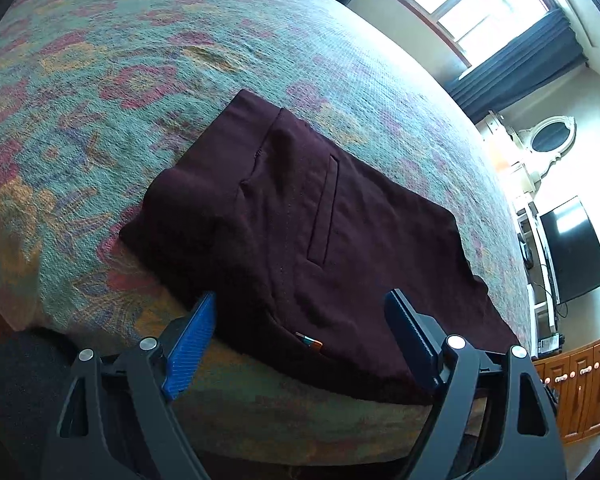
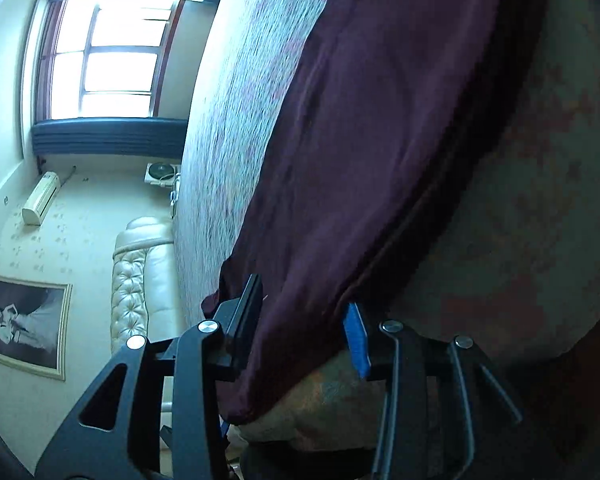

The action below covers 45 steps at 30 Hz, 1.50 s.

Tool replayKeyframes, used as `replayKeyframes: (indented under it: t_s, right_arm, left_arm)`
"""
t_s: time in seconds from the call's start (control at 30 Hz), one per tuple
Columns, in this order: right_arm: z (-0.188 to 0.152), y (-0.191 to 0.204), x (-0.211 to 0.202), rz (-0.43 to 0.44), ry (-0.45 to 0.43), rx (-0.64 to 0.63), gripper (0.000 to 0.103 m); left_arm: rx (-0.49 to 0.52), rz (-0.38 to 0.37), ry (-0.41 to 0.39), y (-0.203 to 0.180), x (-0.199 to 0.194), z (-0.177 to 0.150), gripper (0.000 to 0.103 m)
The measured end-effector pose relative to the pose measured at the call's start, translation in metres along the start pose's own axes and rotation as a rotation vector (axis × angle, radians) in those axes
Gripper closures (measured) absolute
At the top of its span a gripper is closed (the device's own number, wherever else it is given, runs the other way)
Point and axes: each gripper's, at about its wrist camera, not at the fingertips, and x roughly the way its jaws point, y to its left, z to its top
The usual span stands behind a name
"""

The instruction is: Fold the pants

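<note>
Dark maroon pants [image 1: 300, 216] lie folded in a flat stack on the patterned bedspread [image 1: 140, 80], near the bed's near edge, back pocket up. My left gripper [image 1: 300, 312] is open, its fingers either side of the stack's near edge, holding nothing. In the right wrist view the same pants [image 2: 360, 140] run up the frame. My right gripper [image 2: 306, 312] is open, and the pants' hanging edge lies between its two fingers at the bed's side.
The bed's edge drops off just below the pants [image 1: 280, 420]. A window with dark curtains [image 1: 480, 4], a television [image 1: 572, 248] and wooden cabinets [image 1: 580, 380] stand at the right. A padded headboard [image 2: 140, 280] and a framed picture [image 2: 24, 328] show beyond the bed.
</note>
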Motion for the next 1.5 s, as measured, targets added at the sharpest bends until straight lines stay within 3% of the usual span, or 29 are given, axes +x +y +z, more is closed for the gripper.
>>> replayKeyframes:
  t_s: [0.17,0.2,0.3,0.37,0.47,0.7,0.83,0.93,1.1,1.2,1.37,1.5]
  right_arm:
    - [-0.019,0.014,0.029,-0.001,0.083,-0.036,0.064]
    - [-0.018,0.018,0.031,-0.008,0.089,-0.052,0.068]
    - [-0.011,0.034,0.035,-0.056,0.107,-0.114,0.097]
    - [-0.023,0.032,0.029,-0.099,0.101,-0.142,0.098]
    - [-0.029,0.017,0.028,-0.138,0.103,-0.142,0.099]
    - [-0.026,-0.002,0.026,-0.109,0.129,-0.15,0.099]
    - [-0.02,0.006,0.01,-0.091,0.144,-0.18,0.081]
    - [0.002,0.012,-0.028,-0.087,0.054,-0.227,0.071]
    - [0.076,-0.022,-0.137,-0.086,-0.27,-0.083,0.055]
    - [0.12,-0.051,-0.182,-0.184,-0.435,-0.021,0.055]
    - [0.168,-0.085,-0.189,-0.214,-0.459,0.074,0.055]
    - [0.179,-0.097,-0.177,-0.269,-0.461,0.104,0.051]
  left_arm:
    - [-0.004,-0.013,-0.006,-0.001,-0.004,0.002,0.02]
    - [-0.003,-0.015,-0.008,-0.002,-0.004,0.002,0.02]
    - [0.01,-0.016,-0.016,-0.004,-0.007,0.001,0.02]
    - [0.029,-0.013,-0.024,-0.008,-0.009,0.0,0.02]
    - [0.075,-0.004,-0.04,-0.018,-0.011,-0.001,0.02]
    - [0.252,0.076,-0.096,-0.046,-0.014,-0.008,0.02]
    - [0.366,0.128,-0.122,-0.062,-0.008,-0.012,0.02]
    - [0.422,0.15,-0.126,-0.067,-0.002,-0.013,0.02]
    - [0.37,0.148,-0.089,-0.055,0.011,-0.009,0.02]
    - [0.336,0.148,-0.075,-0.048,0.015,-0.006,0.02]
    - [0.356,0.146,-0.1,-0.051,0.013,-0.001,0.02]
    - [0.367,0.15,-0.053,-0.051,0.022,0.003,0.02]
